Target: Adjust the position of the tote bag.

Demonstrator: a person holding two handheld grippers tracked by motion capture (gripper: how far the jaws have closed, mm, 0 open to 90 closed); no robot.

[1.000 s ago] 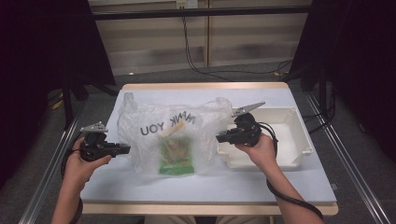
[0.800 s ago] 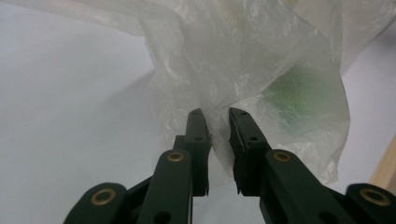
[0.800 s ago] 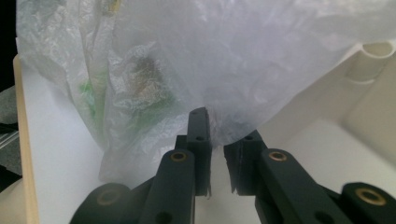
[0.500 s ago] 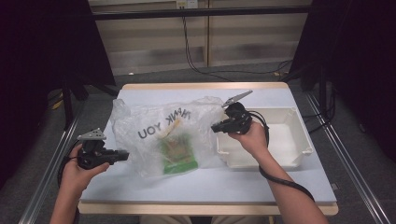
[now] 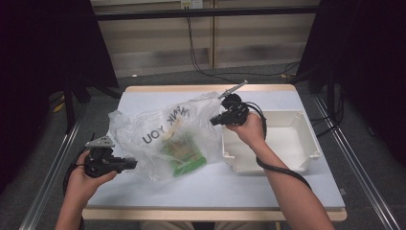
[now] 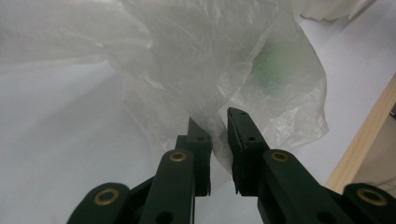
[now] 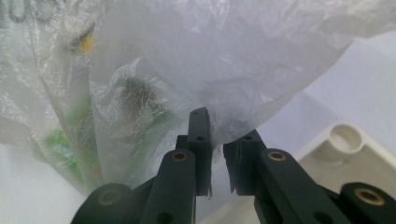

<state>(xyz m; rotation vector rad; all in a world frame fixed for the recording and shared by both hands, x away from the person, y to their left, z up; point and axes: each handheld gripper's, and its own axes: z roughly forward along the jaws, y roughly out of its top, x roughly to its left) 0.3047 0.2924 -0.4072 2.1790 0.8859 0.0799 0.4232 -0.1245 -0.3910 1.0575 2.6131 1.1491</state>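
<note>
Pale blue sheeting covers the wood-edged table in front of you, and a clear plastic bag lies across its middle, printed with dark lettering that reads upside down from your side as "...NK YOU". Inside the bag sits a green packet with a yellowish item above it; what they are cannot be told.

Nearest you, at the bag's left corner, your left gripper points rightward toward the plastic, your hand wrapped under its body. In the left gripper view its jaws stand slightly parted with a fold of the bag between them; whether they pinch it cannot be told.

Farther off, at the bag's right edge, your right gripper is raised off the table, wrist bent, jaws closed on a gathered fold of plastic. Just right of the bag rests a white bin, nothing visible in it.
</note>
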